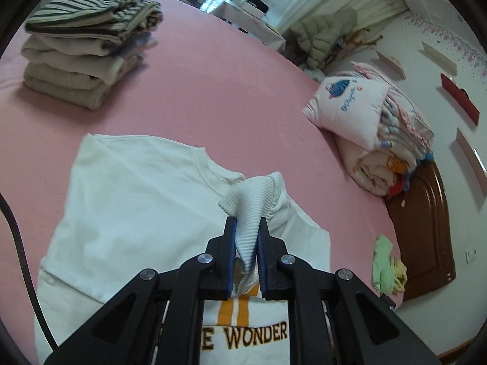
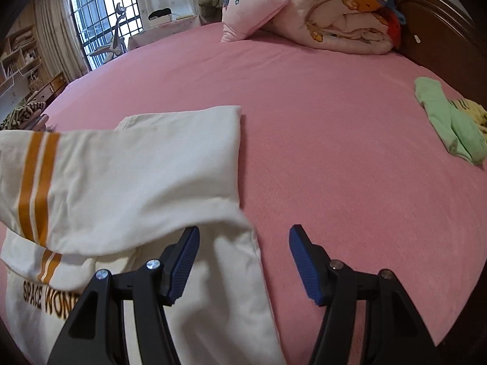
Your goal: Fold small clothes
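Observation:
A white sweatshirt (image 1: 131, 200) with orange stripes and dark "WONDER" lettering lies on the pink bed. My left gripper (image 1: 247, 222) is shut on its ribbed white cuff (image 1: 252, 200), which is lifted above the shirt's body. In the right wrist view the same sweatshirt (image 2: 146, 167) fills the lower left, its striped sleeve (image 2: 36, 176) raised across it. My right gripper (image 2: 243, 234) stands open low over the shirt's right edge, with its left finger over the cloth and its right finger over bare sheet. Nothing is pinched between its blue pads.
A stack of folded clothes (image 1: 82, 48) sits at the far left of the bed. A pink pillow (image 1: 347, 106) and a rolled quilt (image 2: 341, 15) lie by the brown headboard (image 1: 426, 243). Small green and yellow garments (image 2: 450, 121) lie at the right.

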Available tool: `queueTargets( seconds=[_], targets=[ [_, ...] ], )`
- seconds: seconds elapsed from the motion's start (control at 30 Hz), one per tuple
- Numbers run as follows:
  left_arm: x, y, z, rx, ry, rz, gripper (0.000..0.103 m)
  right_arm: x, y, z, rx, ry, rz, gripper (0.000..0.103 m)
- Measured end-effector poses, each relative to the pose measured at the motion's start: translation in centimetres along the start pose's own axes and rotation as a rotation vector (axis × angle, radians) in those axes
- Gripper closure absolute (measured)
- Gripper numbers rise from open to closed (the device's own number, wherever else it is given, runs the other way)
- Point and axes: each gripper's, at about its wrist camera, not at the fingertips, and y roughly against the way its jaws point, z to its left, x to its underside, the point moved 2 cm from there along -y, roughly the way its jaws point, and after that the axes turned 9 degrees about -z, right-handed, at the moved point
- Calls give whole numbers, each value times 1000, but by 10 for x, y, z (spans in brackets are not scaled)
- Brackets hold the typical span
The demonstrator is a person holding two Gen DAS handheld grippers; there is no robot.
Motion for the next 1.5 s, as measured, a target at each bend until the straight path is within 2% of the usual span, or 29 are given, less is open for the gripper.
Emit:
queueTargets(
  seconds=[0.03,0.1,0.13,0.23,0.33,0.43,0.57,0.67,0.73,0.8,0.87,0.97,1.07,1.17,1.23,1.33,1.5],
  targets=[
    [0,0,4,-18,9,1,93,-2,-3,1,12,4,-3,60],
    [7,-6,20,-60,28,30,93,-2,-8,3,13,3,21,81],
    [13,-11,28,-76,36,49,93,-1,-8,4,20,0,21,87],
    [33,-30,46,-126,57,118,93,5,-3,6,85,14,-1,92],
    [50,-48,63,-175,56,170,93,7,-4,-15,74,-116,15,92],
    [57,-62,77,-206,69,198,93,11,-12,-43,-11,-292,55,92],
    [57,-70,89,-211,72,211,91,10,-11,-38,3,-251,62,91],
    [56,-69,91,-202,55,223,90,8,-6,-37,31,-224,78,79],
    [53,-65,92,-211,33,215,87,7,0,-41,30,-241,87,63],
    [48,-57,94,-218,19,201,86,8,11,-45,16,-263,85,62],
    [42,-47,98,-253,-1,178,85,8,20,-50,50,-265,74,62],
    [33,-31,110,-279,26,132,83,4,34,-55,53,-274,47,62],
    [27,-19,111,-249,54,110,82,-4,43,-43,2,-258,26,62],
    [33,-16,97,-194,33,138,76,-12,46,-15,-67,-214,31,62],
    [45,-20,84,-139,7,203,66,-13,45,11,-140,-179,66,62],
    [70,-26,70,-68,-5,298,65,-5,47,56,-247,-85,119,62],
    [115,-31,61,21,11,425,65,14,49,100,-326,21,177,62]
  ],
)
